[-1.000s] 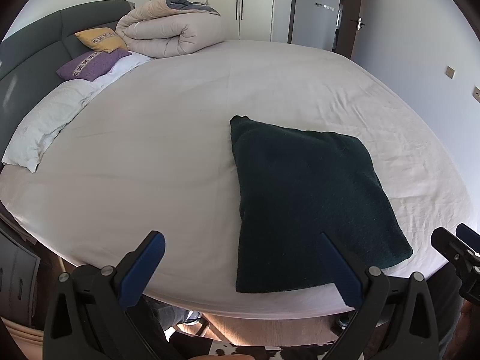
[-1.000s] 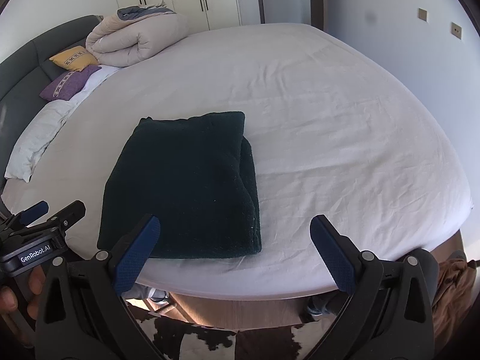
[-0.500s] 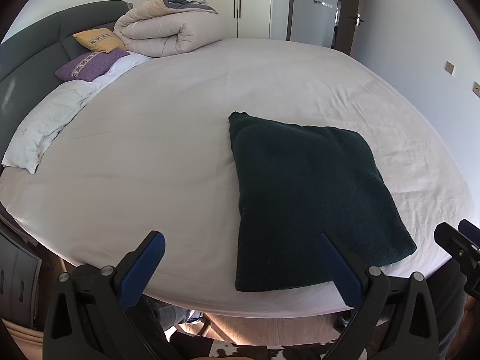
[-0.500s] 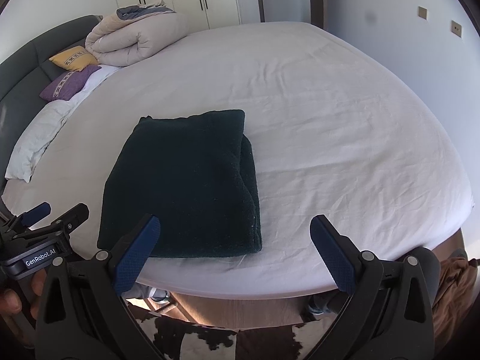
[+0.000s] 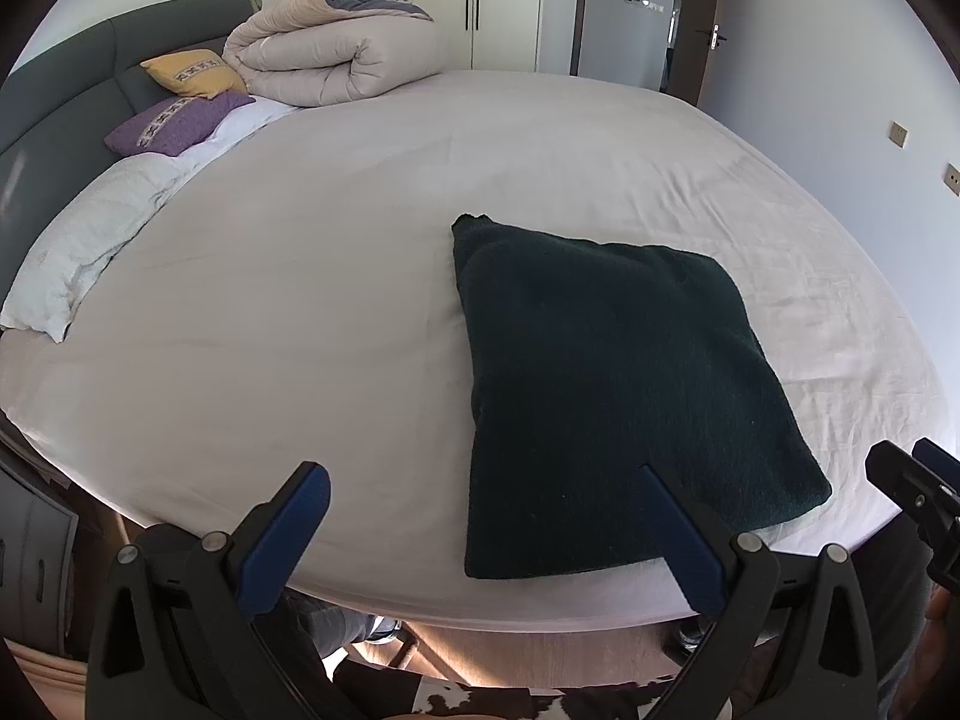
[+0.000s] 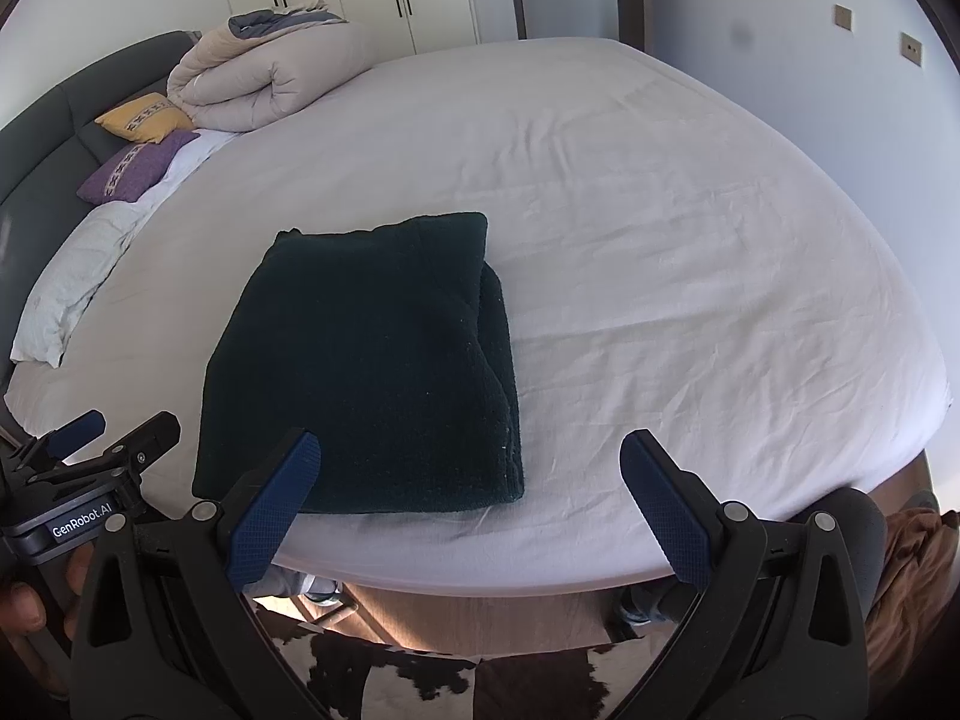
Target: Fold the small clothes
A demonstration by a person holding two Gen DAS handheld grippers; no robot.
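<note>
One garment: dark green knit (image 5: pixel 618 396), folded into a thick rectangular pad, lying flat near the front edge of the bed (image 5: pixel 300 276)
Two claws: left claw (image 5: pixel 486 528) spread wide, nothing held, hovering off the bed edge just short of the knit's near edge; right claw (image 6: pixel 465 507) likewise spread and empty, its left pad lined up with the knit's near edge
Contact: none seen between either claw and the fabric
Layers: stacked edges visible along the right side in the right wrist view; the upper layer stops short of the lower one there
Handling, judged: soft, limp, plush; moderate weight for its size; sag expected if lifted by one corner; not fragile; grippy rather than slippery on the sheet
Grasp, judged: near corners to be pinched through all layers, one per claw, so the stack is kept together
Risk, judged: only the top layer caught, fold opened
Progress, judged: fold looks near complete
Other items: rolled duvet (image 5: pixel 330 48), yellow cushion (image 5: pixel 192 72) and purple cushion (image 5: pixel 174 126) at the headboard, well apart
</note>
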